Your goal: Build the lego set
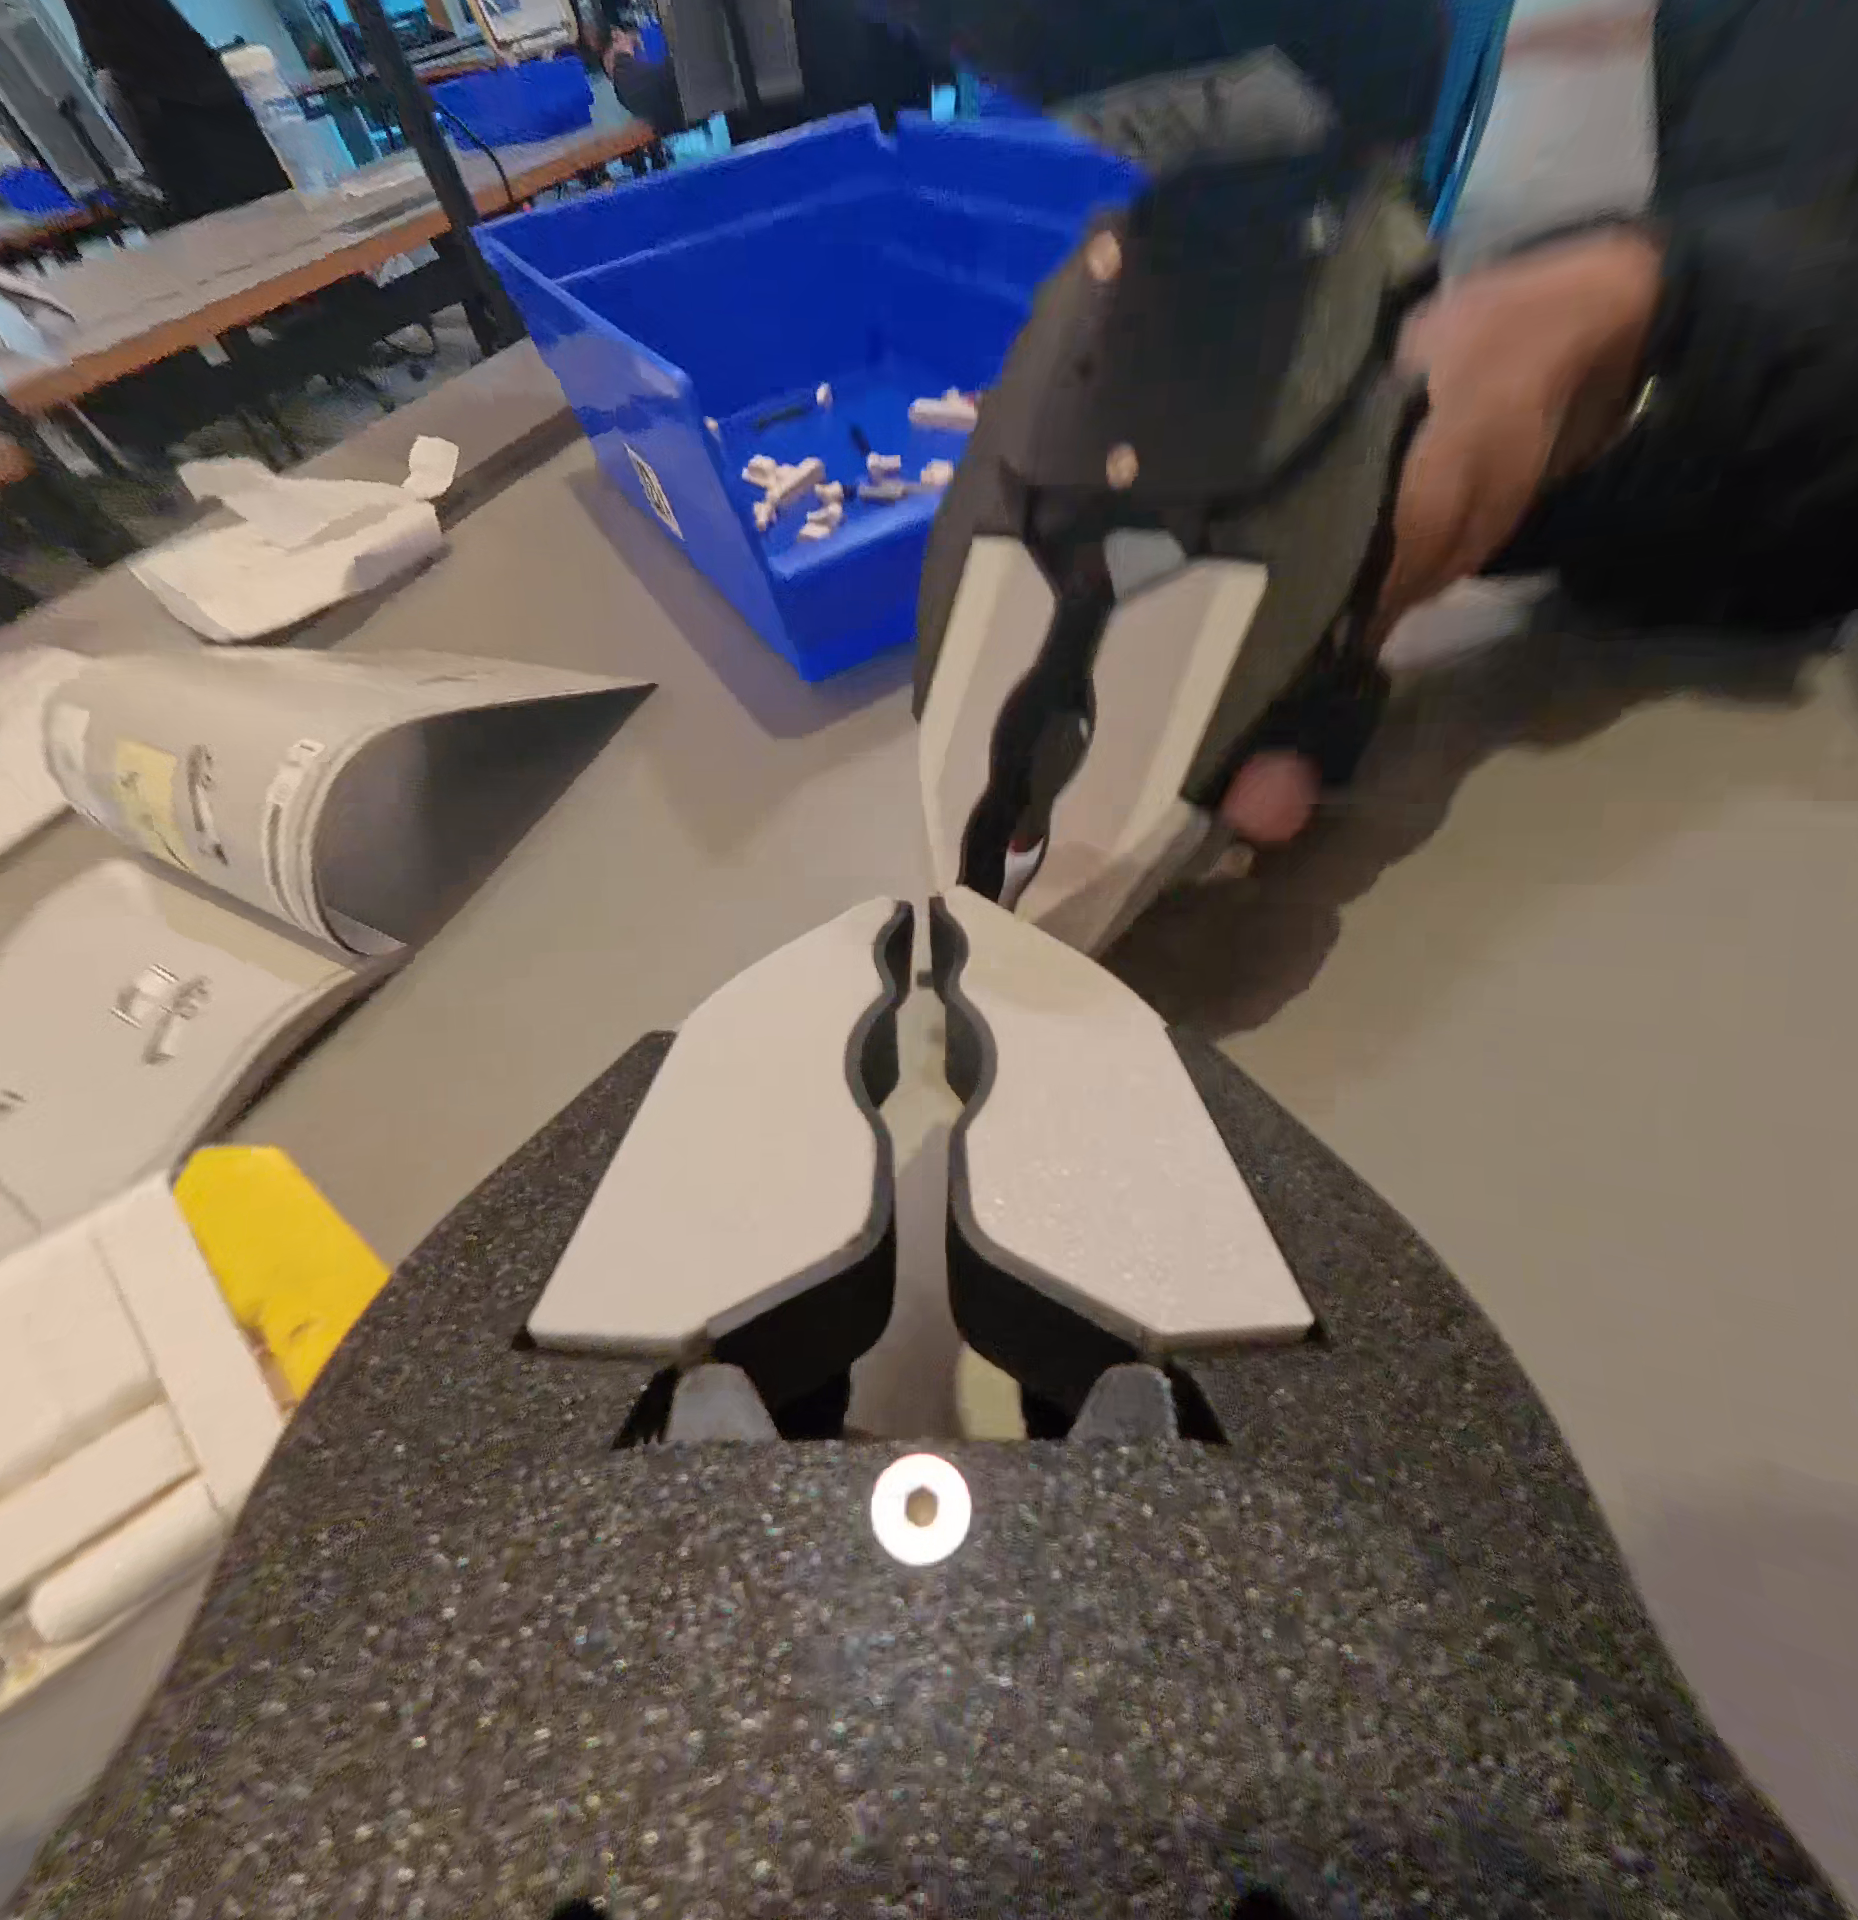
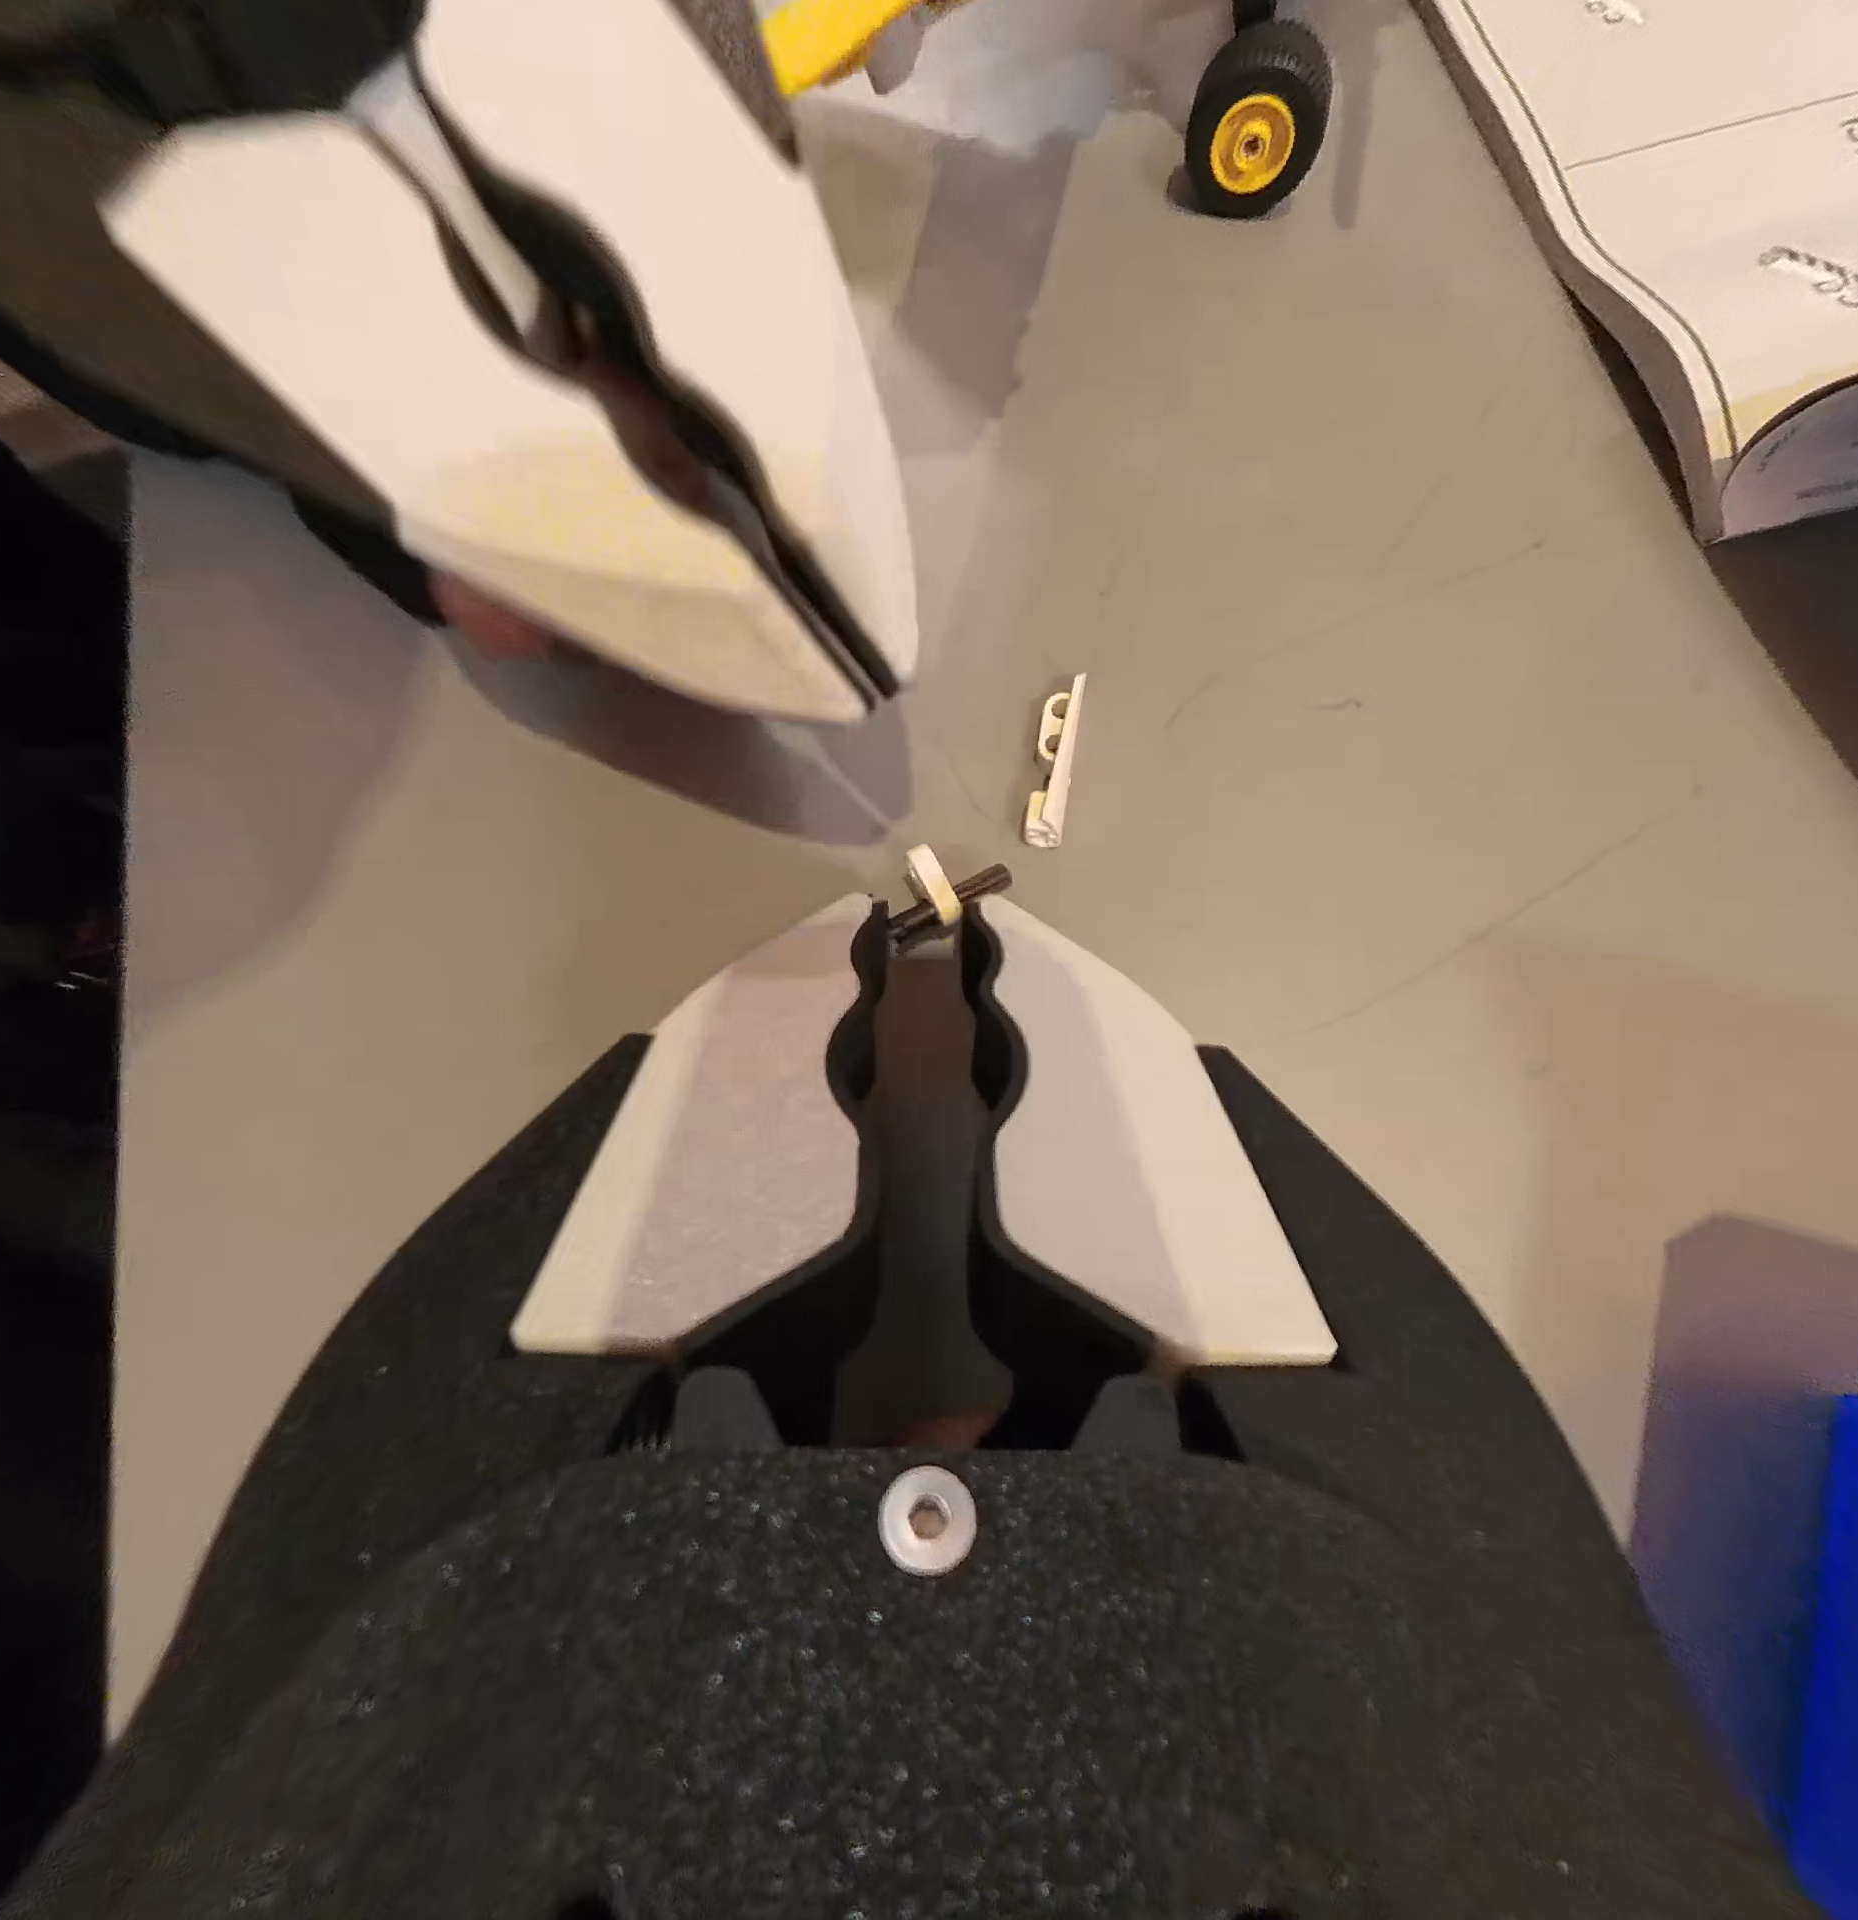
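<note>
At the bottom center of the right wrist view, the right gripper is clenched on a small black pin that lies crosswise between its 2 fingertips, with a small cream piece threaded on it. Just beyond, slightly right of center, a cream bracket lies flat on the grey table, apart from the pin. From the upper left, the left gripper points down toward the same spot, its jaws pressed together with only a thin seam between them.

In the left wrist view, the left gripper sits at center, its fingertips all but touching and nothing visible between them. The right gripper comes in from the upper right, tips just beside the left one's, held by a hand.

Farther off, a black wheel with a yellow hub stands at the top right of the right wrist view, beside an open booklet. In the left wrist view, a blue bin holding scattered cream parts sits at the upper center, with a curled booklet at the left.
</note>
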The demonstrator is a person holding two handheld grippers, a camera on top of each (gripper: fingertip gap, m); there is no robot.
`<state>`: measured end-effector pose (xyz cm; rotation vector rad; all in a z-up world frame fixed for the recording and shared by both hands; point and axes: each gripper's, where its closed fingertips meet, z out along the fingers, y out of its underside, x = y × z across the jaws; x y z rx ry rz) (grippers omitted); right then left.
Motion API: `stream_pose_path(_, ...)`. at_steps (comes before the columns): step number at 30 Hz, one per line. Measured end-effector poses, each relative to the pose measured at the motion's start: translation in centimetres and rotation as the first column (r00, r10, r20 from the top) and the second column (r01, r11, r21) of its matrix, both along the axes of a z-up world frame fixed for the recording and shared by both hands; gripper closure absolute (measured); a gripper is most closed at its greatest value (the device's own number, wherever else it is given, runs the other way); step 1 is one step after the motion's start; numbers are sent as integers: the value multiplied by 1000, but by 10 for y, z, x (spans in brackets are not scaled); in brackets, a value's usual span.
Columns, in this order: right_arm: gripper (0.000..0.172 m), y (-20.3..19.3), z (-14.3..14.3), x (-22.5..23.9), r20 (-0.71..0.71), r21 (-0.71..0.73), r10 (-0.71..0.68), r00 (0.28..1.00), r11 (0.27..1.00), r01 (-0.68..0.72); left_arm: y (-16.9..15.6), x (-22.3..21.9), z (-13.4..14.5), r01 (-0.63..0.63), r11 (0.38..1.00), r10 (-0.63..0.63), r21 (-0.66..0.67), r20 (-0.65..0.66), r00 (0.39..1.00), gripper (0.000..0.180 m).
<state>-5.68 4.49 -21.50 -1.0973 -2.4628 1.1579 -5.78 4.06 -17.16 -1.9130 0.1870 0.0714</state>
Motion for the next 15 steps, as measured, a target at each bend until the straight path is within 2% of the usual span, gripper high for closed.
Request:
stream_pose_path(4, 159, 1, 5, 2, 34, -58, -16, 999, 998, 18, 0, 5, -7, 46, 998, -54, -37, -235, 971, 171)
stream_pose_path(9, 159, -1, 11, 6, 63, -125, -4, 998, 992, 11, -2, 5, -15, 102, 992, -122, -72, -378, 918, 158)
stream_pose_path(15, 159, -6, 16, 11, 84, -172, 19, 996, 985, -4, -2, 8, -25, 140, 985, -170, -96, -563, 809, 158)
